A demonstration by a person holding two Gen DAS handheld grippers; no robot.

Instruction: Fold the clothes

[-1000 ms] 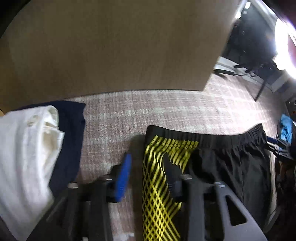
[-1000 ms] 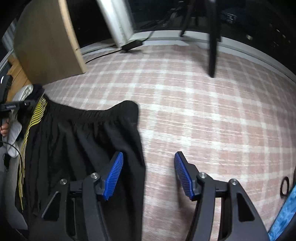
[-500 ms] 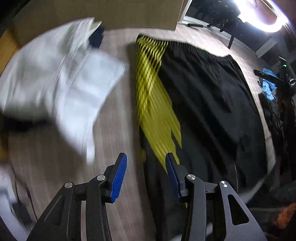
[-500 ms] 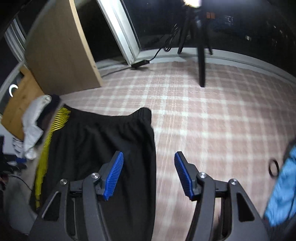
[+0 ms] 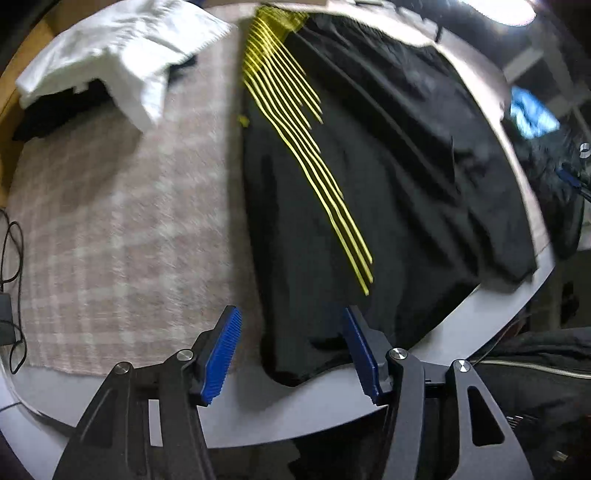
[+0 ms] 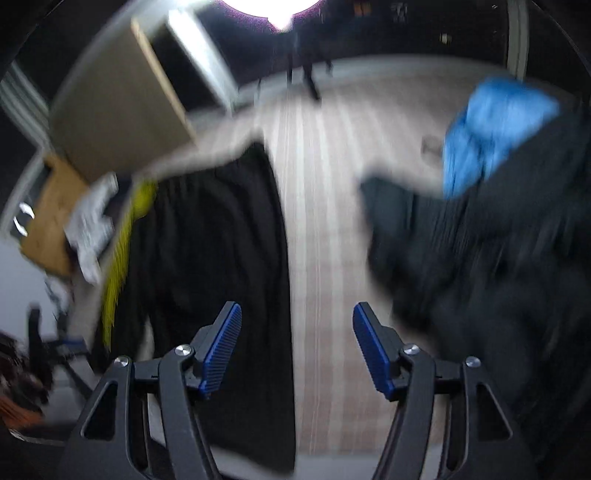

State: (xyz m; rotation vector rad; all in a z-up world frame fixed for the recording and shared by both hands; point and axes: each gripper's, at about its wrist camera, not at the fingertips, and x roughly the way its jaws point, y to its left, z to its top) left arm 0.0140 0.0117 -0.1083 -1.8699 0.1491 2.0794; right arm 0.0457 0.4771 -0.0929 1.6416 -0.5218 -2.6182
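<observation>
Black shorts (image 5: pixel 388 177) with yellow stripes (image 5: pixel 306 155) lie flat on a pink-and-white plaid cloth (image 5: pixel 122 229) that covers a round surface (image 5: pixel 295 410), filling the centre and right of the left wrist frame; waistband at the top edge, leg hems toward the bottom, one hem corner reaching the bare grey rim. Left hand-held gripper (image 5: pixel 291 350) at the bottom centre of that frame, pointing steeply down, jaws opening, blue pads apart, nothing pinched; the lower hem of the shorts sits in the gap under them, pads not pressing on it. White garment (image 5: pixel 122 51) crumpled at upper left over a dark one (image 5: pixel 55 110), apart from the shorts. Black cable (image 5: pixel 11 258) at the left edge. Right wrist frame is motion-blurred: same shorts (image 6: pixel 218 251) in the left-centre, yellow stripes (image 6: pixel 122 254) on their left side. Right hand-held gripper (image 6: pixel 297 347) at the bottom centre, jaws opening, empty, over the plaid cloth (image 6: pixel 317 229) just right of the shorts' edge. Dark clothes pile (image 6: pixel 498 277) on the right with a blue garment (image 6: pixel 487 133) on top at upper right, well apart from the shorts. Tan board (image 6: pixel 114 114) at upper left, bright lamp (image 6: pixel 280 7) at the top edge.
</observation>
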